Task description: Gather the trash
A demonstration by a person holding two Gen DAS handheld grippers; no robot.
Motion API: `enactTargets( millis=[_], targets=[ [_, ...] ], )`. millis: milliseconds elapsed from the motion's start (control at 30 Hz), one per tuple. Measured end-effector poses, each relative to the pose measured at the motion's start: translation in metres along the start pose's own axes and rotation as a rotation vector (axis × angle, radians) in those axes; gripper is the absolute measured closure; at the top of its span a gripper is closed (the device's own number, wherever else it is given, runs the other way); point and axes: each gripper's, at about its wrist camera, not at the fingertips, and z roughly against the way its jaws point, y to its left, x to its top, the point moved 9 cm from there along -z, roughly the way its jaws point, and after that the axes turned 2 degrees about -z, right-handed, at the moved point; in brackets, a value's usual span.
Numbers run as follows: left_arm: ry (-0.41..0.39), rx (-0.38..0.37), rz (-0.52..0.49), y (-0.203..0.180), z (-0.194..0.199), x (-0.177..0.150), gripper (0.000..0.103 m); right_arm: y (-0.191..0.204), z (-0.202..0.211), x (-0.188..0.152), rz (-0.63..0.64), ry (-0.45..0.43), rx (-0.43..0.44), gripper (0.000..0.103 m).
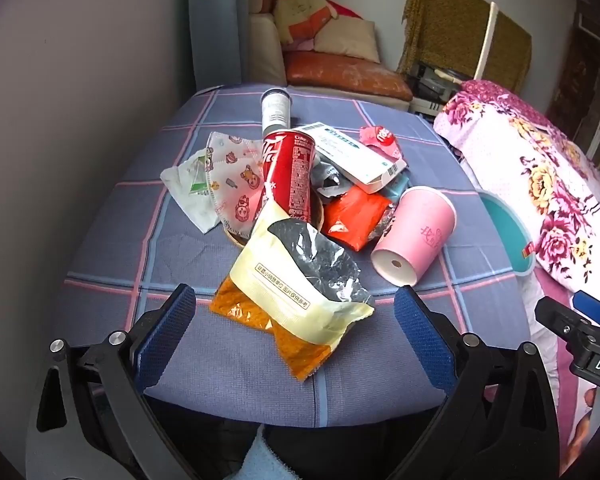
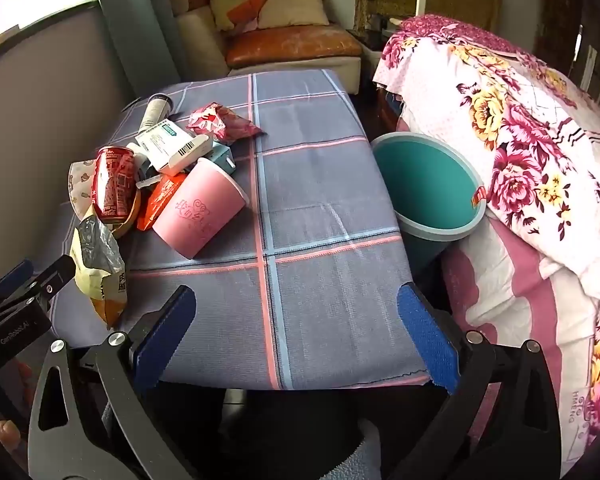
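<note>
On the plaid-covered counter, left wrist view:
Left gripper (image 1: 296, 320): fingers spread wide, holding nothing, hovering above the near counter edge.
Snack bag (image 1: 296, 288): yellow and orange, torn open with silver lining showing; lies between the spread fingers, touching neither.
Cola can (image 1: 290, 172): red, tilted, leaning on a shallow round dish just behind the snack bag.
Face mask (image 1: 232, 176): printed with cartoon figures, flat on the counter left of the can, overlapping a white wrapper.
Paper cup (image 1: 414, 236): pink, on its side, base toward the camera, right of the pile.
Red packet (image 1: 354, 216): between can and cup.
Medicine box (image 1: 356, 156): white, resting on top of the pile.
Grey canister (image 1: 276, 110): behind the can, at the far end.
Right gripper (image 1: 580, 328): visible at the right edge, beside the counter.

Right wrist view:
Right gripper (image 2: 296, 332): fingers spread wide, holding nothing, over bare counter (image 2: 320, 208) cloth.
Trash pile: grouped at the counter's left side, well apart from this gripper.
Teal bin (image 2: 428, 188): open, tilted, just beside the counter's right edge, against a floral quilt (image 2: 520, 140).
</note>
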Motion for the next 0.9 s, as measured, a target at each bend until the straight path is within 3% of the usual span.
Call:
enactTargets(
  millis=[900],
  targets=[
    [0.011,0.014,-0.004,0.0,-0.002,0.0,0.004,-0.012,-0.001,0.002,-0.035,0.018,-0.003,0.006]
  ],
)
